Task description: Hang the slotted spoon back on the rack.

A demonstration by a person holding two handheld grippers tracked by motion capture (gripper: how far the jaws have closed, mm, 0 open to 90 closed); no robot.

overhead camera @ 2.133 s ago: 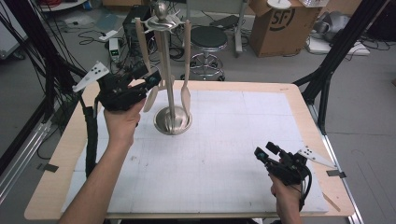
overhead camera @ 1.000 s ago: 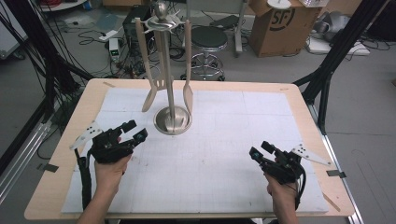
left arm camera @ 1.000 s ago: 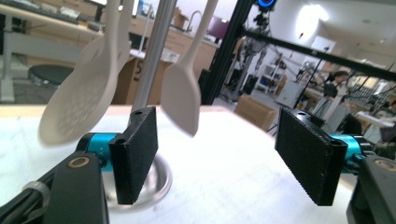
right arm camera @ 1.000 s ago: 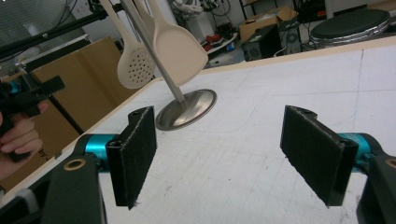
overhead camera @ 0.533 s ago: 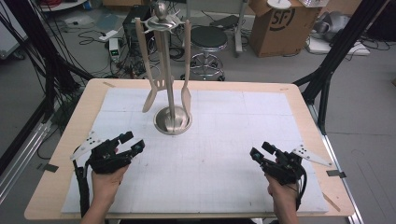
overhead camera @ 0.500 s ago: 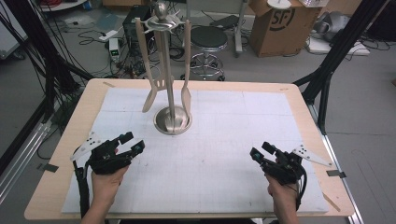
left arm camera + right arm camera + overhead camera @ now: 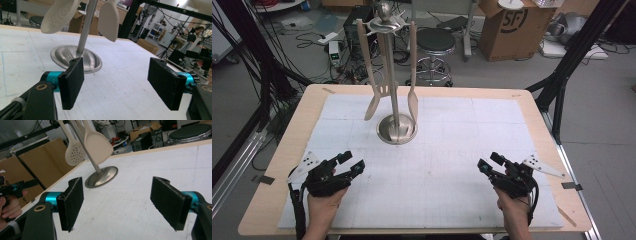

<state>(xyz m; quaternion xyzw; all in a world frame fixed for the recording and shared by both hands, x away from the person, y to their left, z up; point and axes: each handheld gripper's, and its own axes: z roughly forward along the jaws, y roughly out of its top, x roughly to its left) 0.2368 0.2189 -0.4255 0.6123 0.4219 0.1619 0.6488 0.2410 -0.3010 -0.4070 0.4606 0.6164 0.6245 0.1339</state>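
A metal utensil stand (image 7: 397,129) rises from its round base at the middle back of the white mat. Three beige utensils hang from its top, among them a slotted turner (image 7: 373,95) and a spatula (image 7: 412,102). My left gripper (image 7: 351,162) rests open on the mat at the near left, nothing between its jaws. My right gripper (image 7: 488,162) rests open at the near right, also holding nothing. The left gripper view looks past the open gripper (image 7: 119,82) at the stand base (image 7: 75,58). In the right gripper view, the open gripper (image 7: 120,203) faces the base (image 7: 102,177) and a perforated spoon (image 7: 74,153).
A white gridded mat (image 7: 452,150) covers most of the wooden table (image 7: 287,150). Beyond the far edge stand a black stool (image 7: 435,42), a cardboard box (image 7: 507,25) and black frame poles (image 7: 562,75). The other hand and its gripper (image 7: 15,187) show far left in the right gripper view.
My left gripper has drawn back from beside the stand to the near left of the mat and settled there. The right gripper has hardly moved.
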